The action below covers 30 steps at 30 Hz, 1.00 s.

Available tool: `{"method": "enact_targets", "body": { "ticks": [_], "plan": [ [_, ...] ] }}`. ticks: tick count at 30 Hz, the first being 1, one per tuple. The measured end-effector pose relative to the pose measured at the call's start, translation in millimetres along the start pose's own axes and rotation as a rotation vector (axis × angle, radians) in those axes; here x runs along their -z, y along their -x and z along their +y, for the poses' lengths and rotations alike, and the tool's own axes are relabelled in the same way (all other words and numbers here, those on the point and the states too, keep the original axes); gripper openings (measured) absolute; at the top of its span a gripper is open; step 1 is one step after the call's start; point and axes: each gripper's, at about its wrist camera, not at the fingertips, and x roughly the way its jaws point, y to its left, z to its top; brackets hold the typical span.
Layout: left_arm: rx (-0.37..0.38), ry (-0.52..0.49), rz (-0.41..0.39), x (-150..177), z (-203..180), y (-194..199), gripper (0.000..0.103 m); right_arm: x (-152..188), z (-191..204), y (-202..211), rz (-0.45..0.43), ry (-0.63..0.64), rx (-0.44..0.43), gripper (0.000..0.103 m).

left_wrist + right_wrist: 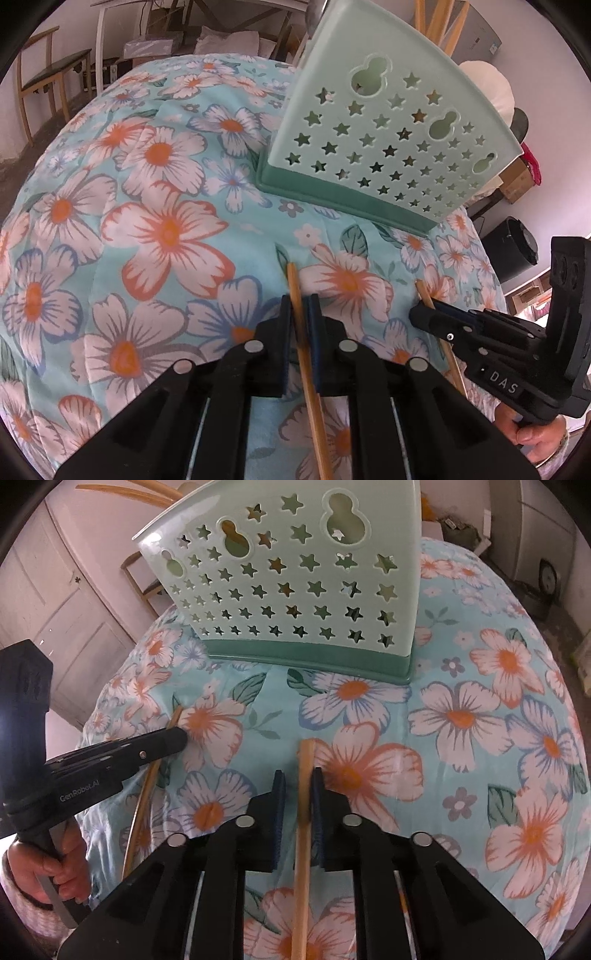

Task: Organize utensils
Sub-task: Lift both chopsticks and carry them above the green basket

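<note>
Two chopsticks: one in each pair of tongs, both lying low over the flowered cloth on the counter (110, 192).
Left tongs (300, 317): closed on a wooden chopstick, the blue pads pressing it from either side; its tip pokes out just past the fingertips toward the holder.
Left chopstick (295, 288): runs from the bottom edge of the left wrist view up between the pads, tilted a little to the left at the top; in the right wrist view it shows as a long curved stick (147, 786) passing under the left tongs (177, 736).
Left hand (44, 867): wrapped around the black handle at the lower left of the right wrist view.
Utensil holder (388, 147): pale green plastic with star and gourd cut-outs and a darker green base, standing upright on the cloth beyond both pairs of tongs, well apart from the chopstick tips; several wooden sticks rise out of its top.
Right tongs (299, 794): closed on the second chopstick, which sits against the right pad; seen from the left wrist view they (421, 312) lie to the right, gripping their stick near its far end.
Right chopstick (304, 768): paler wood, nearly straight up the right wrist view, its blunt end just ahead of the fingertips.
Right hand (532, 435): holding the handle at the lower right.
</note>
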Motion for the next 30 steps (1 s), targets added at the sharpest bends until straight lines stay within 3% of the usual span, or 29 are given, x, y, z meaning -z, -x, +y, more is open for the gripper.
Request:
{"method": "enact_targets", "body": {
  "ticks": [8, 21, 30],
  "plan": [
    [0.001, 0.017, -0.064, -4.6, -5.8, 31.1, 0.006, -8.7, 3.4, 35.6, -0.098, -0.017, -0.034, 0.005],
    [0.078, -0.036, -0.303, -21.9, -43.3, 135.8, 0.006, -26.8, 20.9, 145.9, -0.376, 0.026, -0.099, 0.005],
    [0.075, -0.079, -0.373, -30.0, -62.6, 169.0, 0.006, -35.7, 11.9, 174.6, -0.46, 0.029, -0.163, 0.005]
  ]
}}
